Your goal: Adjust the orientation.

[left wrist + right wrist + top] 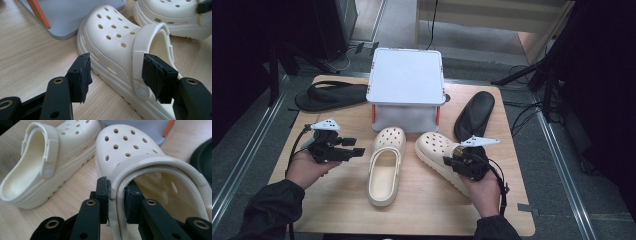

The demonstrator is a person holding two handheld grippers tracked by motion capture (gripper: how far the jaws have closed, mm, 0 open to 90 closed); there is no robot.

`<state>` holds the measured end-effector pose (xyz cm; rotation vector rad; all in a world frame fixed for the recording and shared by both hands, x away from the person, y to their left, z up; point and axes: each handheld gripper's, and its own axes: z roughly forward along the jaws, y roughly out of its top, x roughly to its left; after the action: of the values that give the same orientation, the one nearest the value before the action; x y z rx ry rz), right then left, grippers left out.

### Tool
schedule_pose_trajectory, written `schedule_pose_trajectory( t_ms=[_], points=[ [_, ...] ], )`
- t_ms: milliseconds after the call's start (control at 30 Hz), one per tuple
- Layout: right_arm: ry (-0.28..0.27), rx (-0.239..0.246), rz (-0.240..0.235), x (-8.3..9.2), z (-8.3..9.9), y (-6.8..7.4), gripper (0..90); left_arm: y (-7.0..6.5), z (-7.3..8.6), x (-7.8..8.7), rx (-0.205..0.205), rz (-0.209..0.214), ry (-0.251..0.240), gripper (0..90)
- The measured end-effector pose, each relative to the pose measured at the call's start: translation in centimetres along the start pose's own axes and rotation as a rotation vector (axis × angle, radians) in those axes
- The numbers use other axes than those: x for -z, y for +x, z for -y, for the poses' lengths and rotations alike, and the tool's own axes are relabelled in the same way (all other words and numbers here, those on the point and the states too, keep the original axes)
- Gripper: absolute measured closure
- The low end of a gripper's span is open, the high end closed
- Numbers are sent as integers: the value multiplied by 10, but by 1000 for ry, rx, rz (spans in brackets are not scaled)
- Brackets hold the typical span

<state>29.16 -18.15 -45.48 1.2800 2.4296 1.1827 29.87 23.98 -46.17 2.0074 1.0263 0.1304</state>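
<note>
The right gripper is clamped on the right clog's rim; it should be lifted level. The left gripper is held wide open and empty beside the left clog.

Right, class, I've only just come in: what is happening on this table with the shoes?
A person works two hand-held tools over a wooden table. The right tool is shut on the wall and strap of one cream clog. The left tool is open, aimed at the other cream clog without gripping it. Two black sandals lie either side of a grey box behind.
</note>
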Motion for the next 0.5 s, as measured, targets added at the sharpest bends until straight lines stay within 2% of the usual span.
schedule_pose_trajectory(
  t_ms=[267, 500],
  points=[
    [8, 9, 14, -18, -15, 0, 775, -4, 5, 3, -7, -7, 3, 408],
    [32, -1, 12, -34, -22, 0, 774, -8, 8, 5, -18, 6, -4, 408]
  ],
)
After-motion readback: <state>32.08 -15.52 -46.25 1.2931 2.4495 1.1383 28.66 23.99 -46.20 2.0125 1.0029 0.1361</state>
